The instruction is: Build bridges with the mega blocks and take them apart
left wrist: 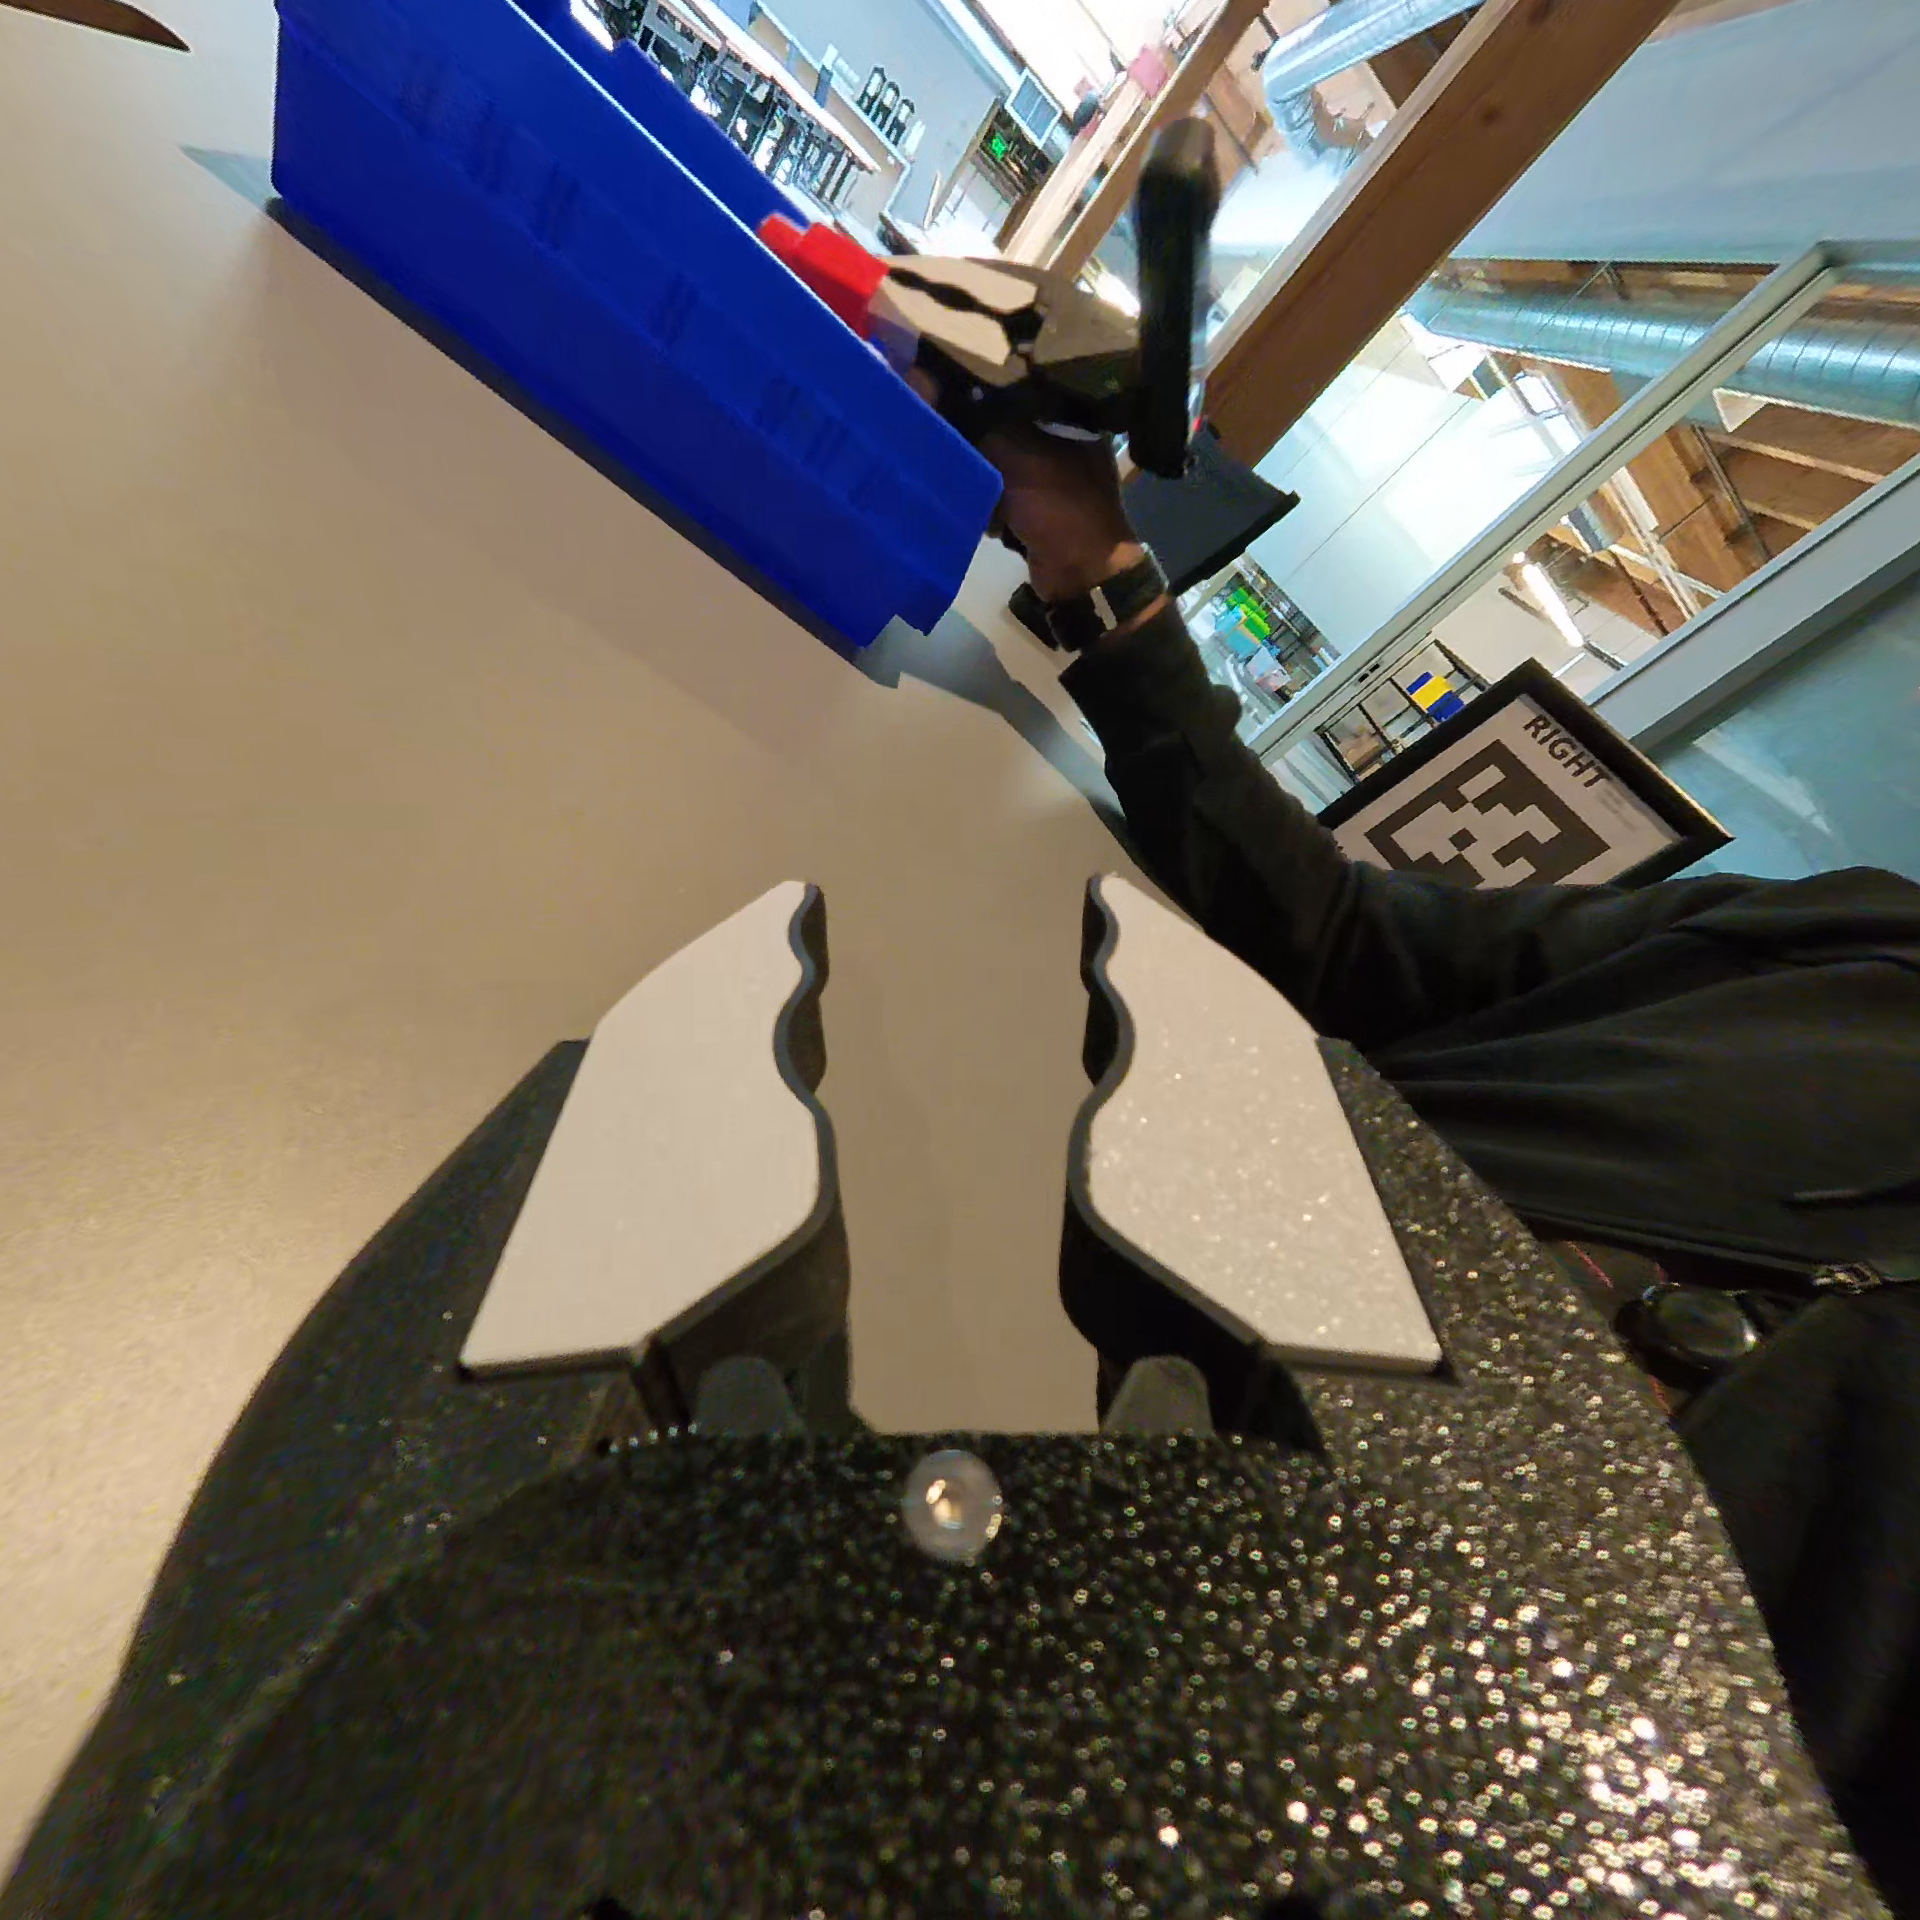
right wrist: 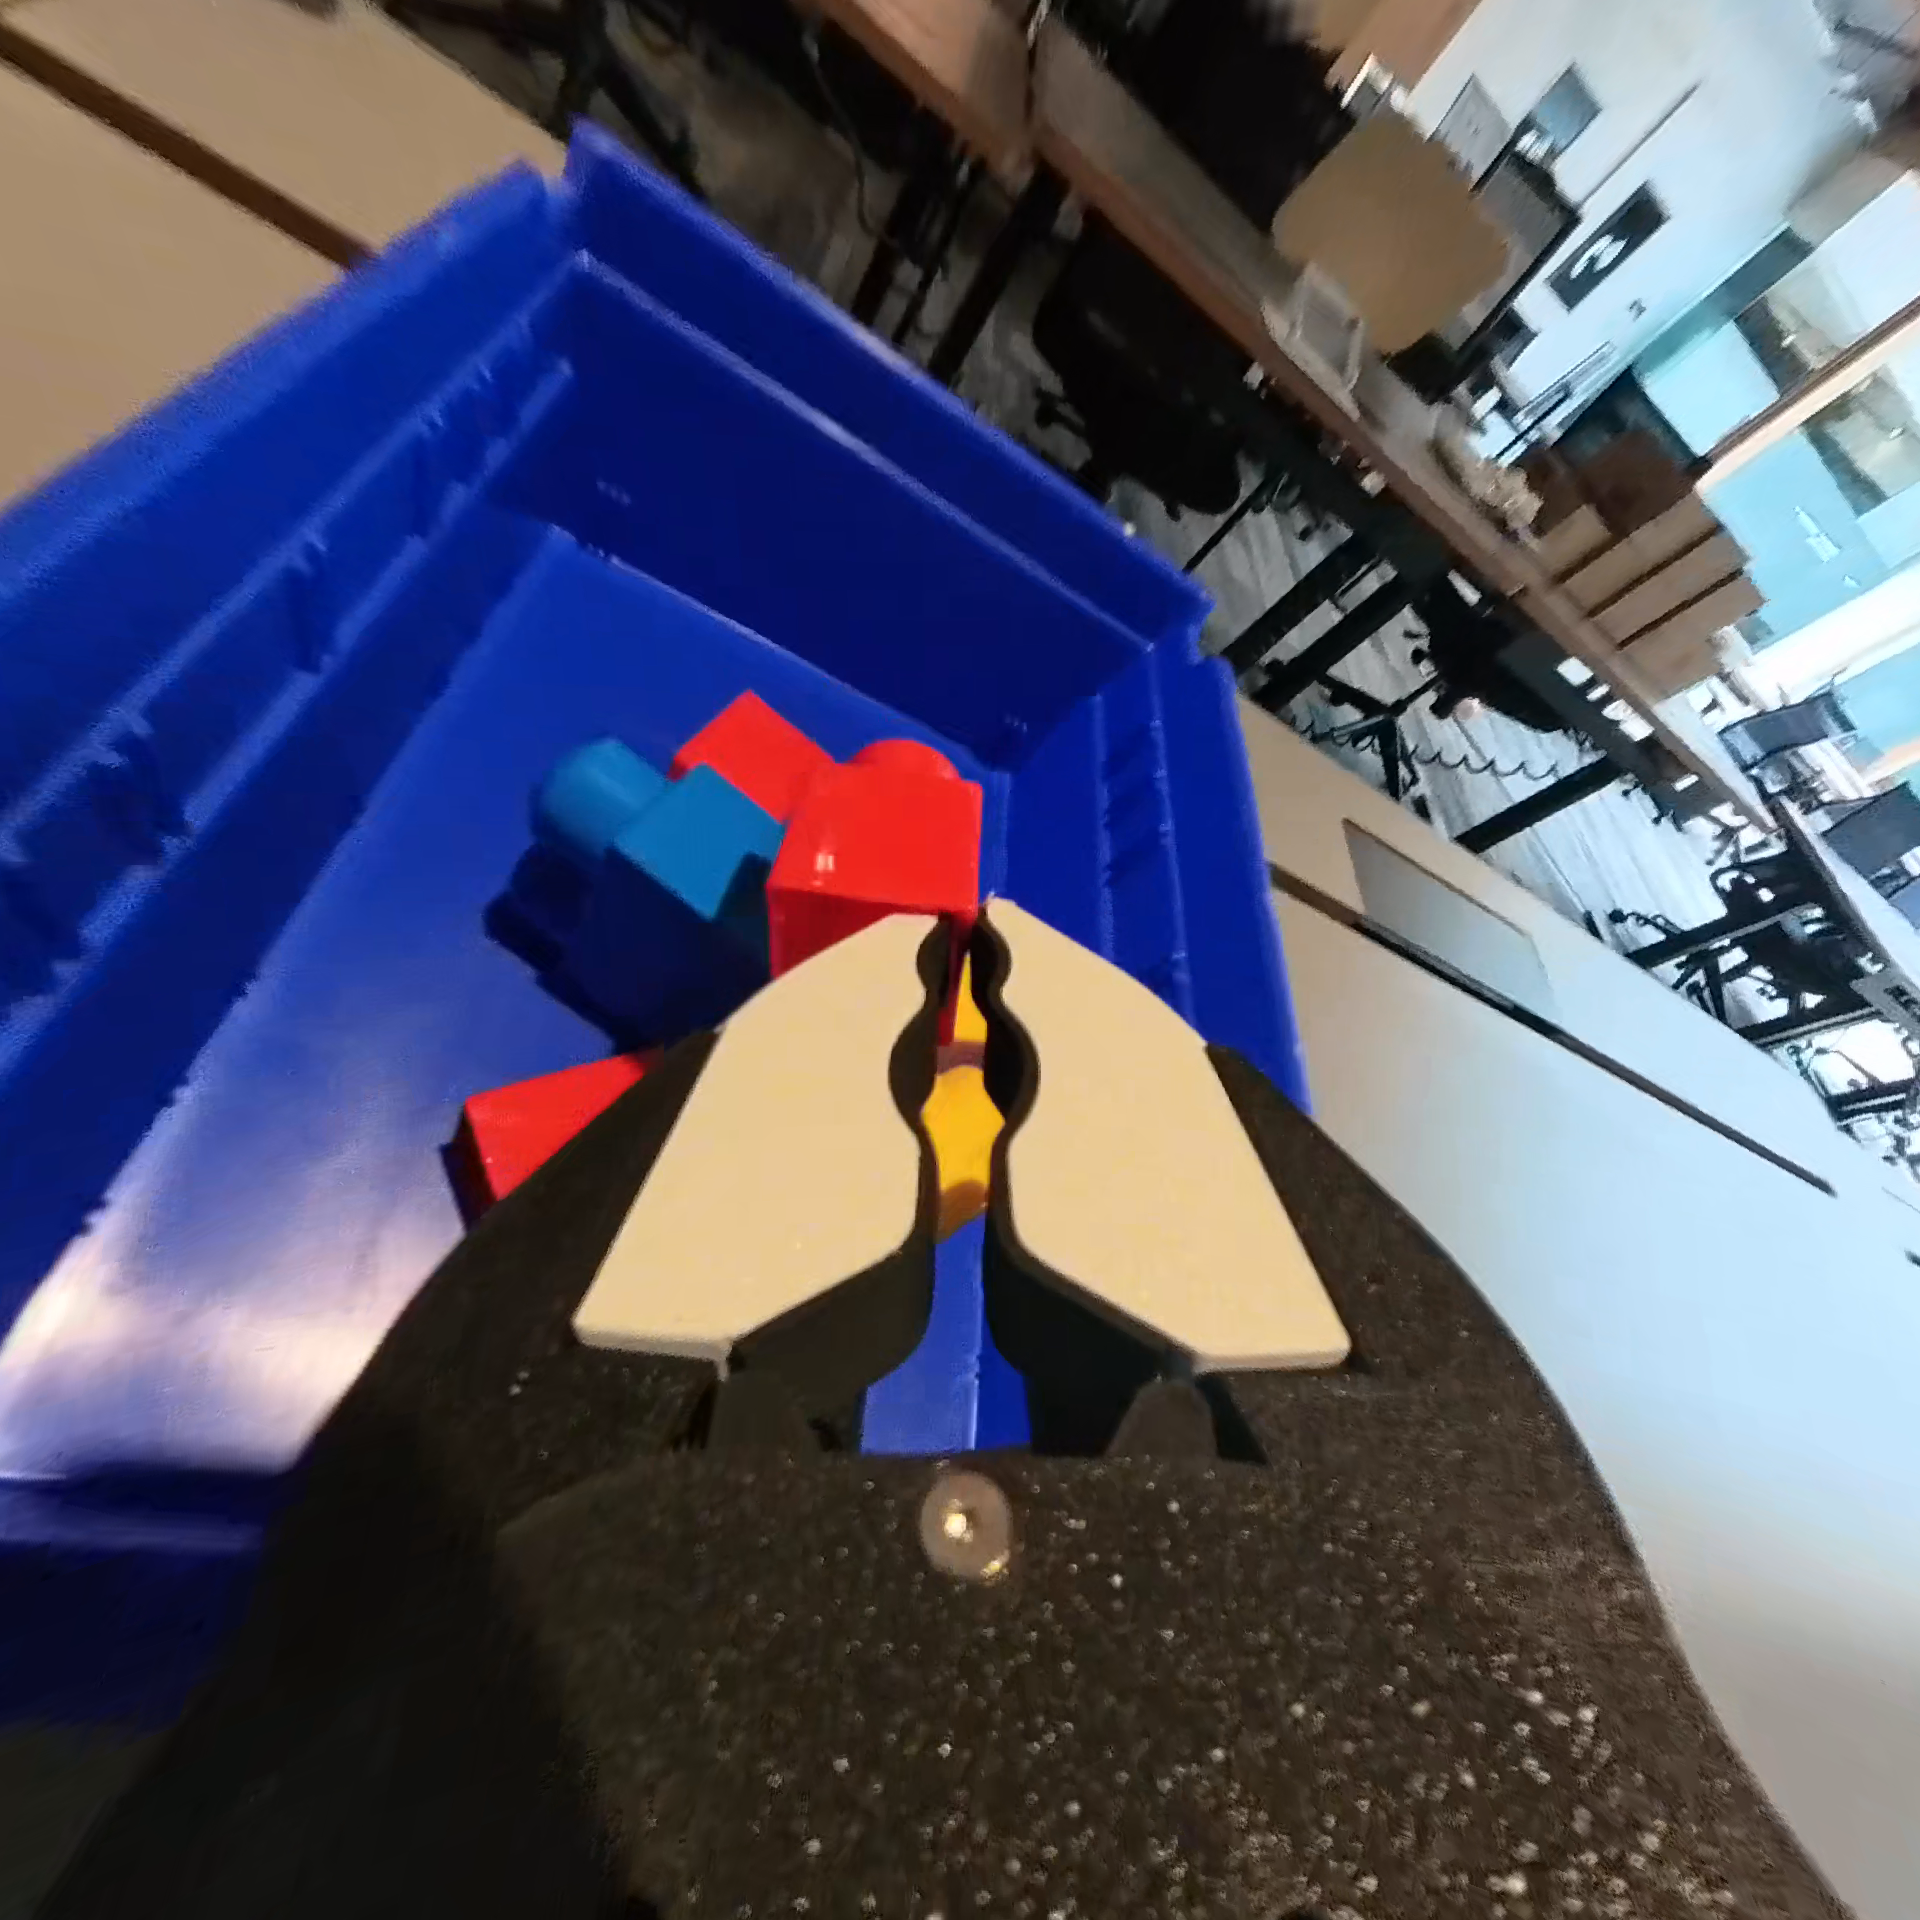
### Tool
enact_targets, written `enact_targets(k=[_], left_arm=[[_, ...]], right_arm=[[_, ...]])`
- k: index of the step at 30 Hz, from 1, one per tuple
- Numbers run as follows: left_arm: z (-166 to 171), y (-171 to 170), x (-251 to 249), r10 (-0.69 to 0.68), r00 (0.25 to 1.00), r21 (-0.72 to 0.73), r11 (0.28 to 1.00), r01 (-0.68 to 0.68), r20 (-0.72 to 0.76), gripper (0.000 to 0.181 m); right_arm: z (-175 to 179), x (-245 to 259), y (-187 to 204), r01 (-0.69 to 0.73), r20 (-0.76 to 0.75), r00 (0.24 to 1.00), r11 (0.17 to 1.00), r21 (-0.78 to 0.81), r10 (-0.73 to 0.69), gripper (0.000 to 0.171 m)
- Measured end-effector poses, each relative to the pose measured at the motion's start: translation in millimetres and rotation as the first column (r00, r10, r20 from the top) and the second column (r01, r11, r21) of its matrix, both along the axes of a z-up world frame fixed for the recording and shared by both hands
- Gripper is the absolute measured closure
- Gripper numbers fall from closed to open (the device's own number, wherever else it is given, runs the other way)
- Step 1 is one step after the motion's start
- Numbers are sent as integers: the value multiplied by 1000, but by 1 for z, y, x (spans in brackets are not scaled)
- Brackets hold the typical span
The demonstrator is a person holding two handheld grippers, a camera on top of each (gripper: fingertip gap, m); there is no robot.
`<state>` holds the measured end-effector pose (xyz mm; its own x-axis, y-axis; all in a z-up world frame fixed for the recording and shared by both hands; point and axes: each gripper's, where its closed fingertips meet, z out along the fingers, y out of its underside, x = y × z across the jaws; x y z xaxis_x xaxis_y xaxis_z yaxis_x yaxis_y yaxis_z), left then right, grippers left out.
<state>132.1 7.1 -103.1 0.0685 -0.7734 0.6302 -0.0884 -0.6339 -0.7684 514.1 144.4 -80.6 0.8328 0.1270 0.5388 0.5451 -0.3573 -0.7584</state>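
My right gripper (right wrist: 971, 925) is shut on the edge of a red block (right wrist: 883, 852) over the blue bin (right wrist: 779, 499). In the bin lie a light blue block (right wrist: 665, 842), a dark blue block (right wrist: 613, 935), another red block (right wrist: 540, 1122) and a yellow block (right wrist: 961, 1132) that shows through the finger gap. My left gripper (left wrist: 951, 904) is open and empty over the white table (left wrist: 312, 727), well short of the bin (left wrist: 582, 260). The left wrist view also shows the right gripper (left wrist: 888, 291) holding the red block (left wrist: 831, 260) above the bin's rim.
A person's dark sleeve (left wrist: 1247, 831) and hand reach across the table's right side to the bin. A framed black-and-white marker board (left wrist: 1507, 821) stands beyond the table edge. A wooden post (left wrist: 1403, 156) rises behind. More tables (right wrist: 1558, 1143) lie to the right of the bin. About 40 cm separates my left fingertips from my right.
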Motion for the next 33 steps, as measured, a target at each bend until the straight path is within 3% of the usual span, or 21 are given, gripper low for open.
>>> enact_targets(k=[3,9,16,20,25,28,30,33], left_arm=[[-1,-1,1,-3,1000,6,1000,3,-11,135],[-3,0,-1,4,1000,19,1000,-4,-30,135],[-4,5,-5,47,997,72,997,-42,-68,135],[-3,10,-8,88,992,144,987,-74,-95,135],[8,22,-16,226,966,356,919,-169,-123,127],[22,33,-27,348,932,518,818,-248,-104,120],[32,40,-38,441,894,621,724,-301,-80,116],[49,50,-59,573,819,751,552,-363,-25,114]], right_arm=[[-15,4,4,24,38,999,998,-56,-22,166],[-1,5,2,46,-1,999,999,6,-46,134],[57,-20,-19,-54,-297,945,963,265,135,125],[92,-61,-40,-246,-361,832,863,441,421,122],[118,-151,-91,-546,-144,666,610,574,732,118],[108,-220,-124,-696,-38,535,465,547,844,111],[93,-270,-147,-775,-48,413,378,506,910,103],[42,-336,-170,-890,-109,280,300,344,954,96]])
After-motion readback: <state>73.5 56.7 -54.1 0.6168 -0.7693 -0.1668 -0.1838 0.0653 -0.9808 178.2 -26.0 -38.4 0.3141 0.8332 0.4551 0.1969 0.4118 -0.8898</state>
